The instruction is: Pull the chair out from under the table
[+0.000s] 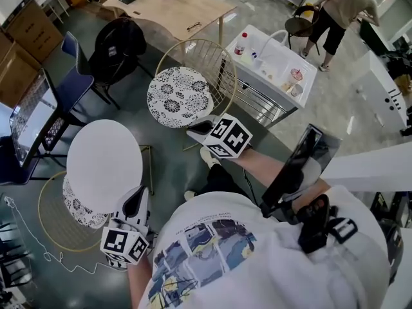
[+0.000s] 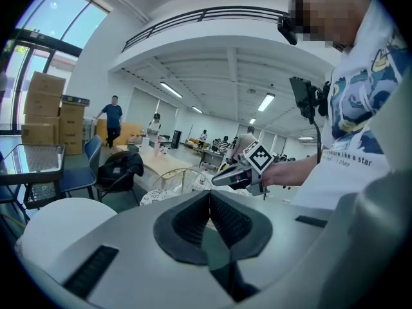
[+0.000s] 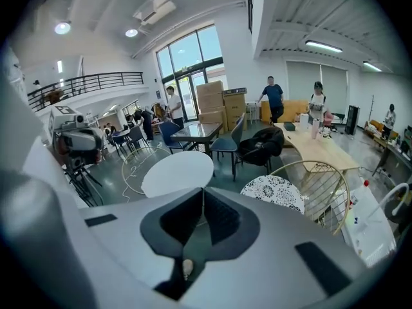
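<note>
A chair with a black-and-white patterned seat point(image 1: 178, 96) and a gold wire back point(image 1: 209, 60) stands out on the floor, apart from the round white table point(image 1: 103, 163). My right gripper point(image 1: 197, 129) hovers just in front of that seat, shut with nothing in it. A second patterned chair point(image 1: 76, 210) with a gold ring frame sits tucked under the table. My left gripper point(image 1: 136, 199) is at the table's near edge, shut and empty. The right gripper view shows the table point(image 3: 177, 172) and the pulled-out chair point(image 3: 275, 190) beyond its shut jaws.
A white cart point(image 1: 275, 82) with bottles and cups stands right of the chair. Behind are a wooden table point(image 1: 174, 8), a black chair draped with a jacket point(image 1: 117, 47), a blue chair point(image 1: 74, 79) and a glass table point(image 1: 32, 116). A person point(image 1: 338, 8) stands far right. A cable point(image 1: 29, 237) lies on the floor.
</note>
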A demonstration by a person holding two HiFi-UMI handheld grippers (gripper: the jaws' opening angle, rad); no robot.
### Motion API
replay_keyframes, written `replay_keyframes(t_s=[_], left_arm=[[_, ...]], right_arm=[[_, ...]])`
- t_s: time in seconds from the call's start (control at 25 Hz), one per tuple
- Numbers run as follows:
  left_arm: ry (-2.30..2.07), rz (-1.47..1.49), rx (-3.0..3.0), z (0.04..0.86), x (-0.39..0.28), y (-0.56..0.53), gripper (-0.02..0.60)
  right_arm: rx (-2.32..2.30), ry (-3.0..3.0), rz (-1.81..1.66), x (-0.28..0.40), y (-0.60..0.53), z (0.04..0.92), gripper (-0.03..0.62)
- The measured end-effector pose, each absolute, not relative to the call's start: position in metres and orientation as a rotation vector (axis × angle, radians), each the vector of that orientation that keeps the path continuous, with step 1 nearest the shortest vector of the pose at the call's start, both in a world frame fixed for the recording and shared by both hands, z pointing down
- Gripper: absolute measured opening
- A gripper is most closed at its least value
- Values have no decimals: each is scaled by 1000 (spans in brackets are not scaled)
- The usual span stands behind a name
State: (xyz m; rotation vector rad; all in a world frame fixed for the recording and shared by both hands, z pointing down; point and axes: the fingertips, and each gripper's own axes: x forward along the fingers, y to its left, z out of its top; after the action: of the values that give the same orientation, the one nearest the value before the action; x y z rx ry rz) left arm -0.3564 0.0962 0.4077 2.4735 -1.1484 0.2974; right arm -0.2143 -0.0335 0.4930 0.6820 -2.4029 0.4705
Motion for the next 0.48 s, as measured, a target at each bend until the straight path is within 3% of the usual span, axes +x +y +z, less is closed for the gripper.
replay_keyframes(t_s=[0.48], left_arm=[[-1111,306,2496,412,-351,103,11]], right_arm=[[547,-2461,368,-247,13,471,11]])
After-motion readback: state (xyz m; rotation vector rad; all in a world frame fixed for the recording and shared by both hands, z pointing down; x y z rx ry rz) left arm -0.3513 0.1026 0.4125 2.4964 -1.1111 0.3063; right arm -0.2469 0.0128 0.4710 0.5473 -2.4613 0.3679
